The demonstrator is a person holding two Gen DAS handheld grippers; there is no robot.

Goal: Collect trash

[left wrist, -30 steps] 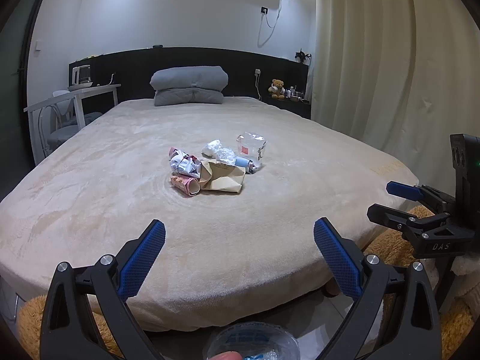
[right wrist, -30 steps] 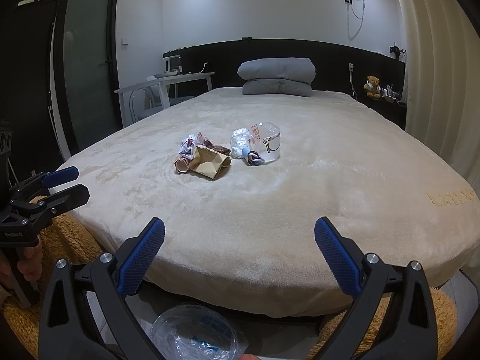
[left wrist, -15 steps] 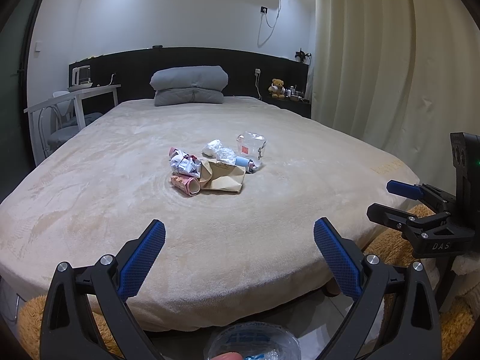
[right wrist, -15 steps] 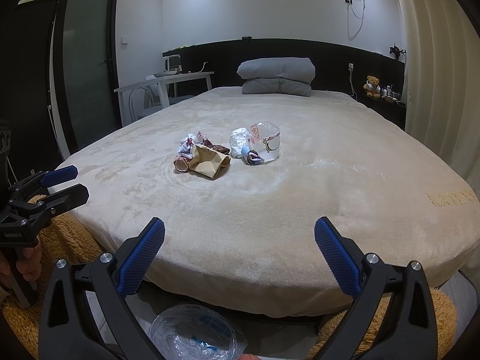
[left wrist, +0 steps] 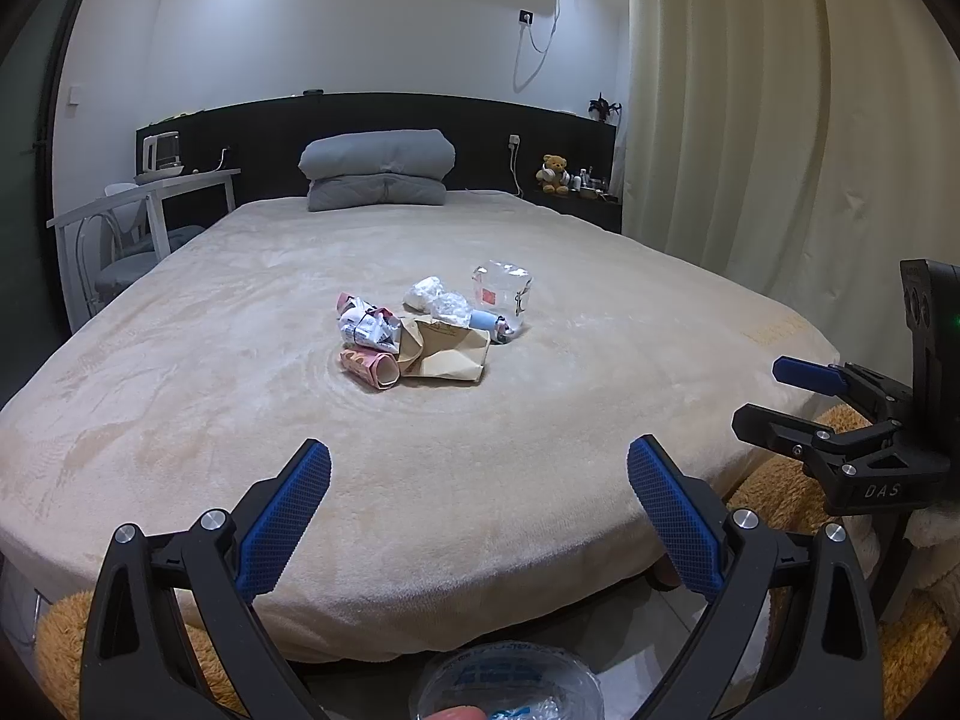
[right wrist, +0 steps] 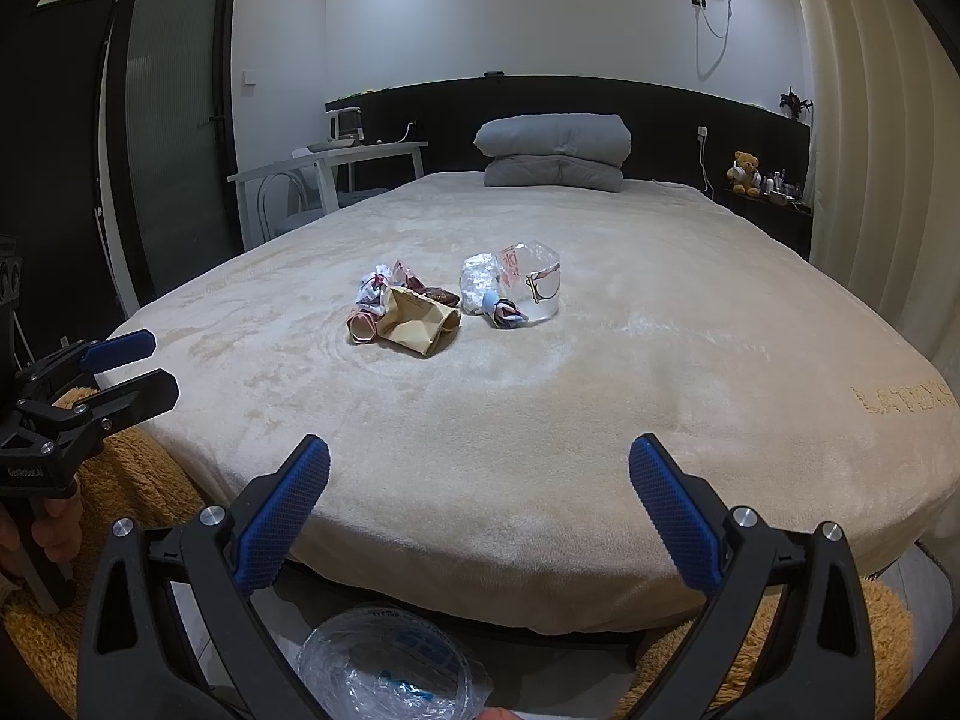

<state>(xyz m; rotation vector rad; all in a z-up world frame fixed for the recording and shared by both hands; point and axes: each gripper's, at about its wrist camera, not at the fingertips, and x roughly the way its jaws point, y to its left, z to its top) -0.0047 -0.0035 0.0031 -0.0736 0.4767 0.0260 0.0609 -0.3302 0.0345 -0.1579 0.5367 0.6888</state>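
Beige bed (left wrist: 240,360) holds the trash pile (left wrist: 420,336) at frame centre, untouched; both grippers, left gripper (left wrist: 480,498) and right gripper (right wrist: 480,498), jaws spread empty, probably must reach forward first

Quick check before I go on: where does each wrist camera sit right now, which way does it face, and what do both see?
Left wrist: at the bed's foot, facing the headboard; its own left gripper open below, right gripper at right.
Right wrist: beside it, facing the same way; own open fingers below, left gripper at left held by a hand.
Shared: trash pile mid-bed, grey pillows.
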